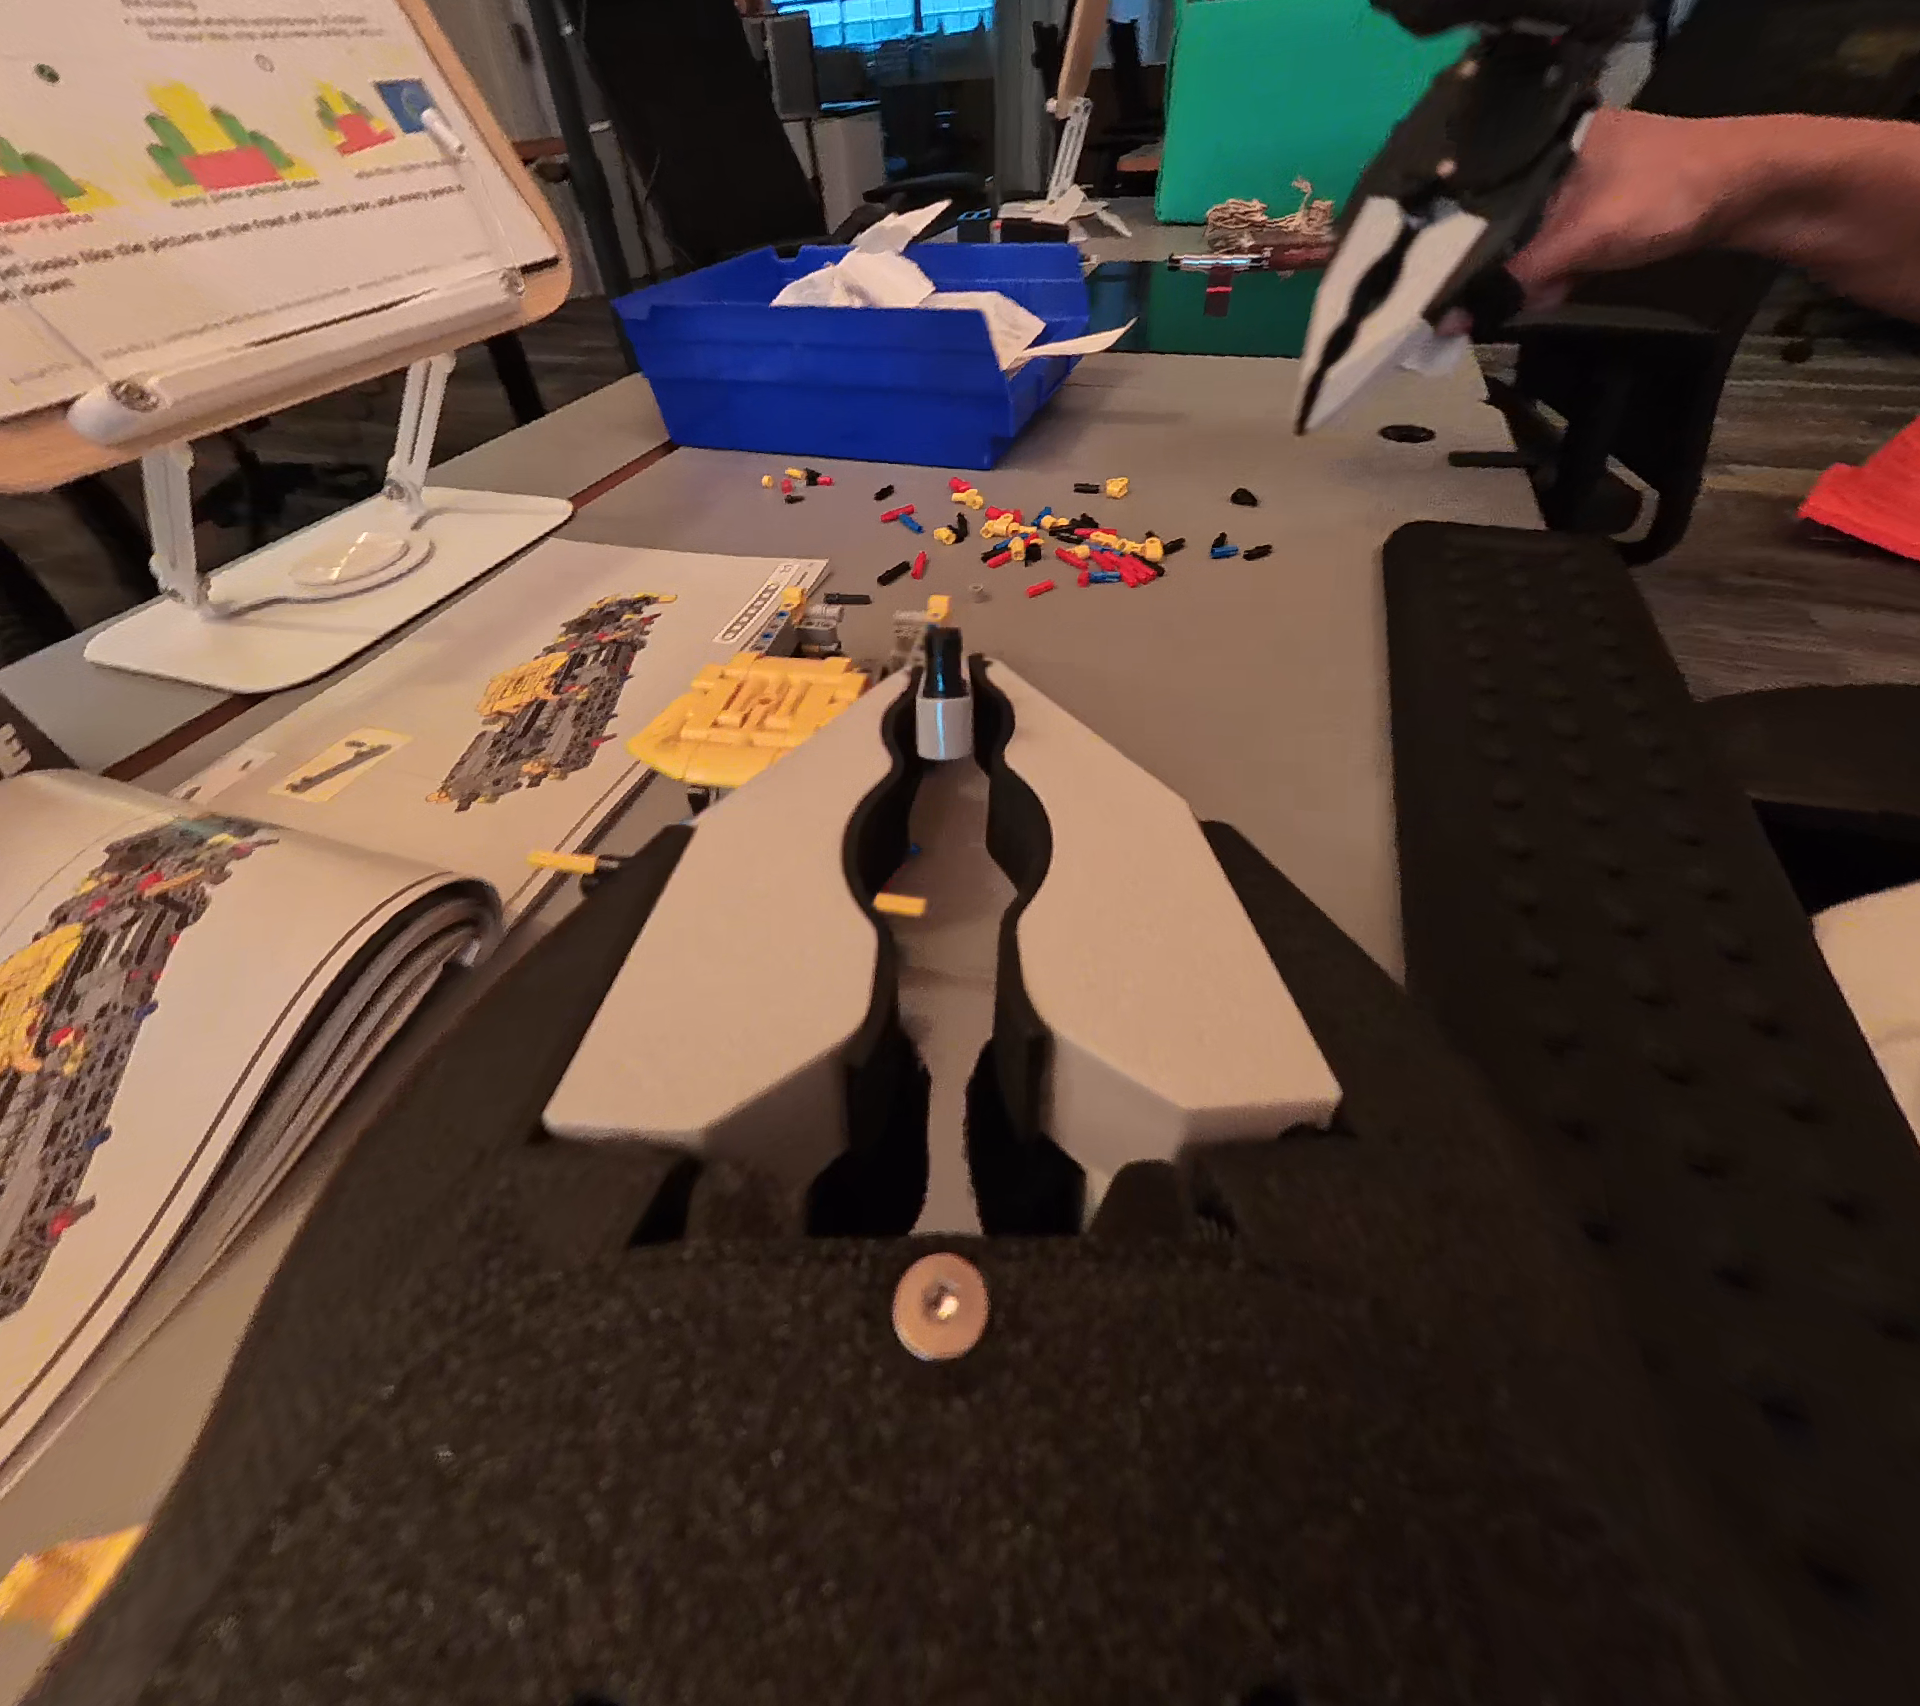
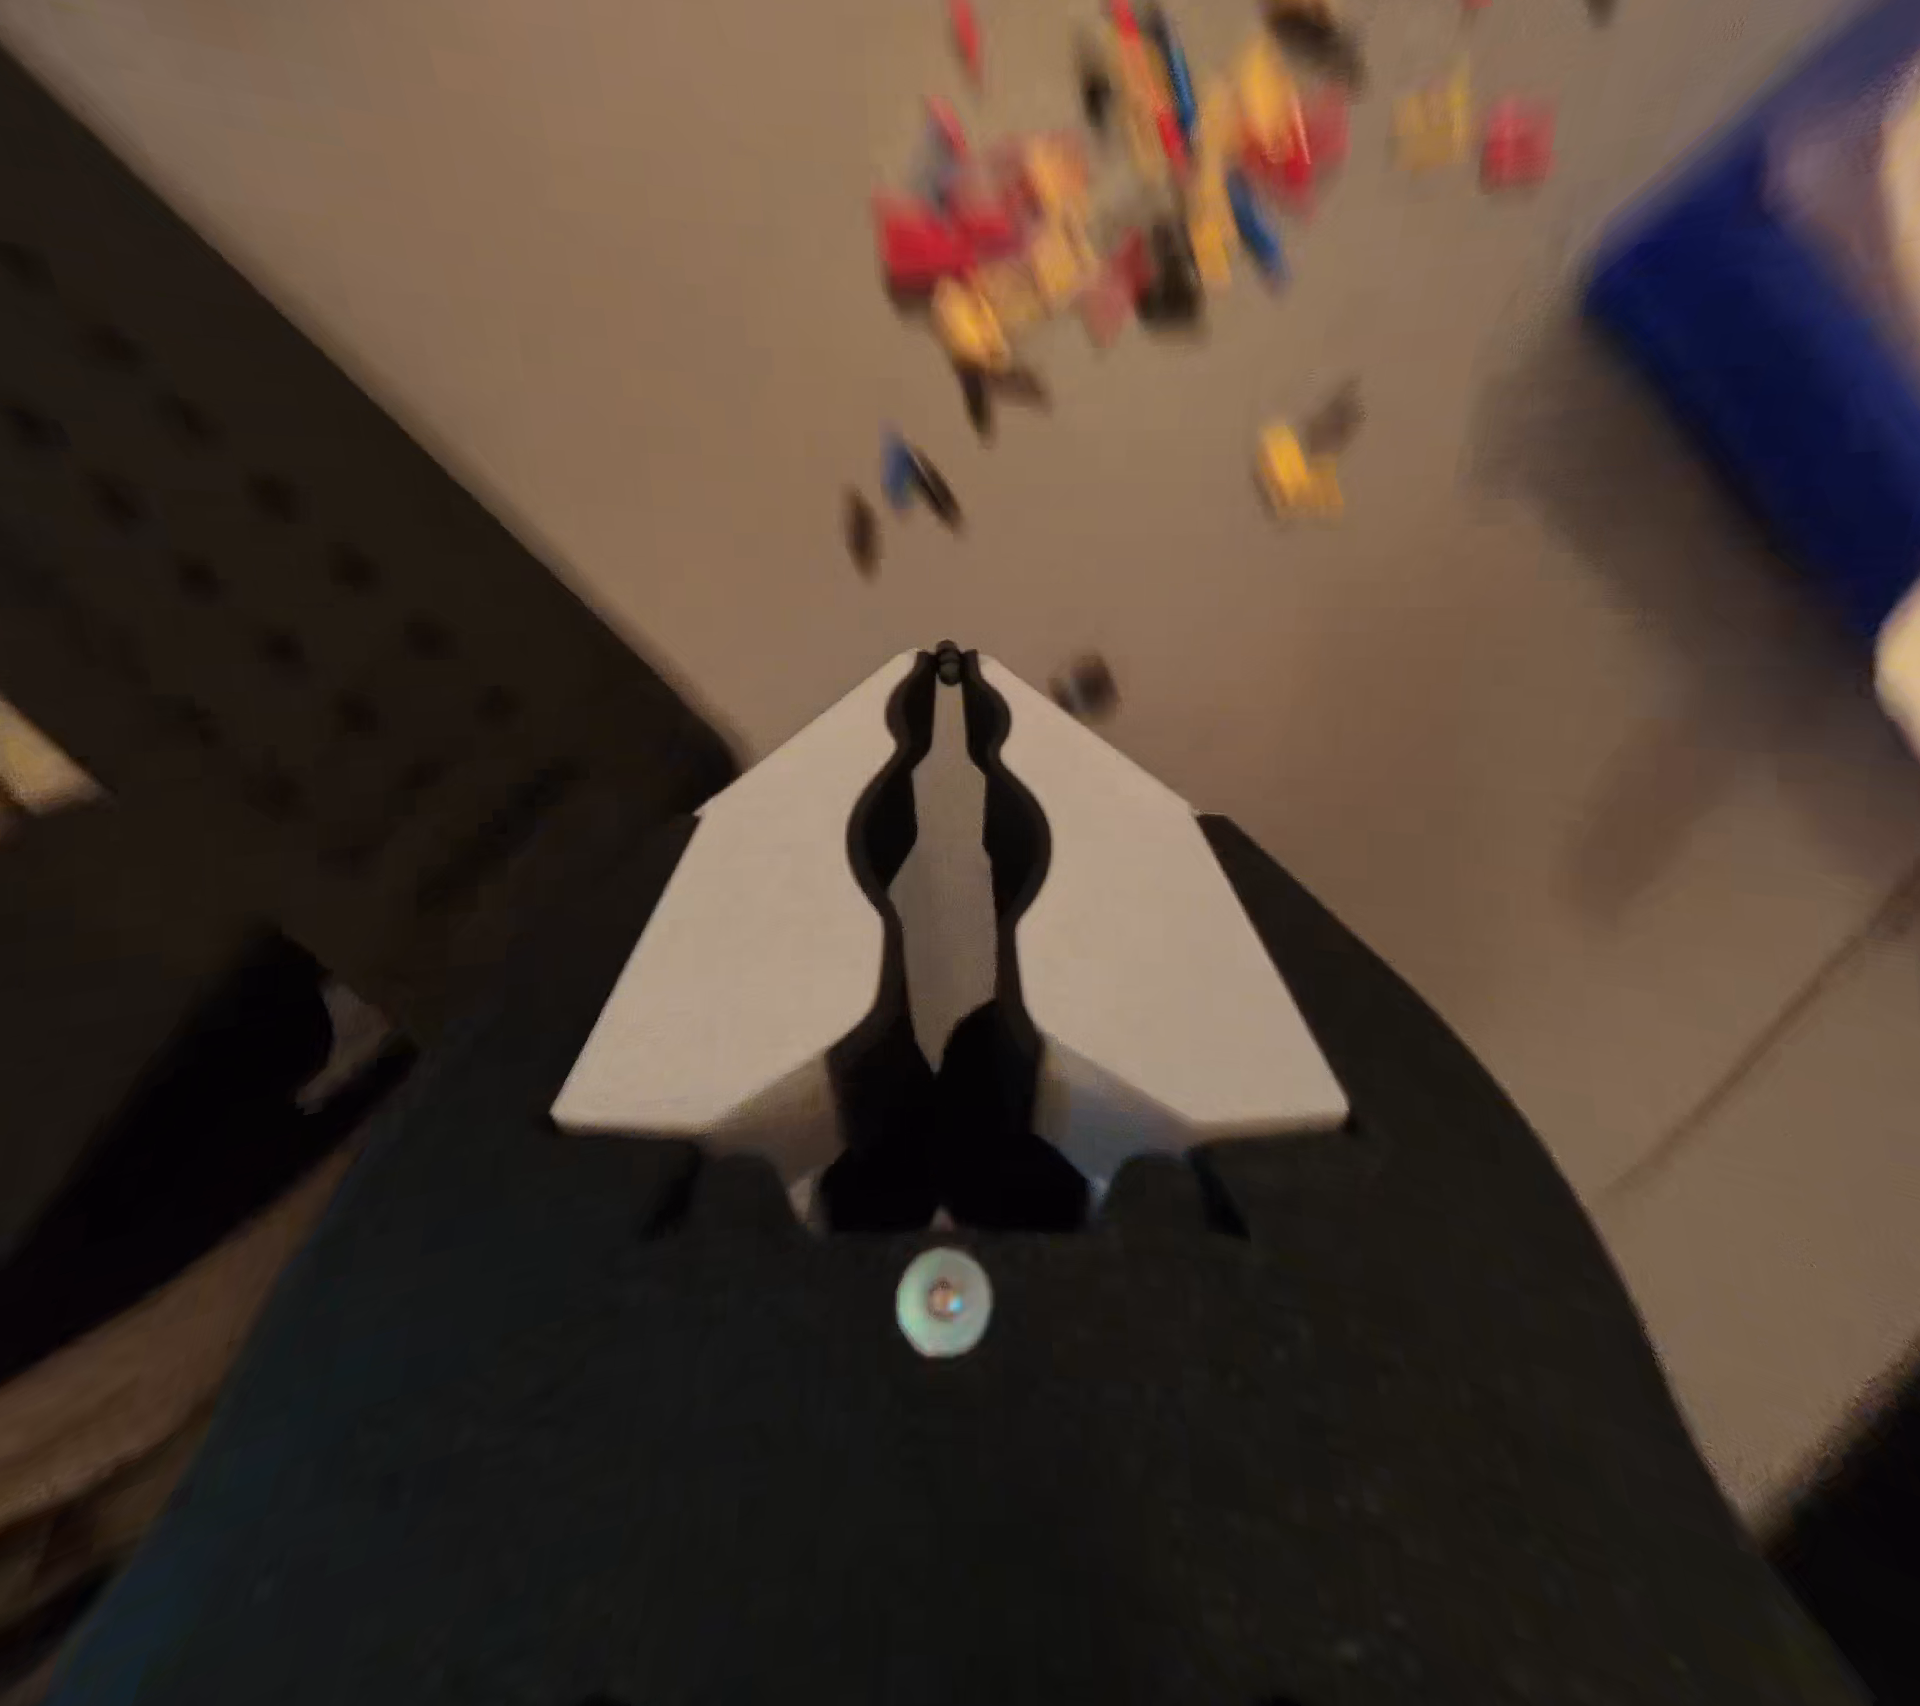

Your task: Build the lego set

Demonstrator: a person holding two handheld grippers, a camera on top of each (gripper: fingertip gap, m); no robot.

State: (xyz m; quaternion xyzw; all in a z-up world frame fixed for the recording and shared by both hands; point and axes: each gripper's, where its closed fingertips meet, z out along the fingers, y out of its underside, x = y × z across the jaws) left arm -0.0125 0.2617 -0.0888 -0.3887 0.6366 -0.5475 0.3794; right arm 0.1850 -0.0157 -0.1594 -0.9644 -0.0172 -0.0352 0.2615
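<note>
Closest to the lens, the left gripper [image 1: 943,700] pinches a small grey and black piece [image 1: 943,700] between its tips, just above the yellow model [image 1: 753,714] that lies on the open booklet [image 1: 416,783]. Farther on the table [image 1: 1247,669], loose pieces [image 1: 1049,539] lie scattered before a blue bin [image 1: 852,378]. Raised above the table, the right gripper [image 2: 948,664] holds a tiny black pin [image 2: 948,662] in nearly closed tips.
</note>
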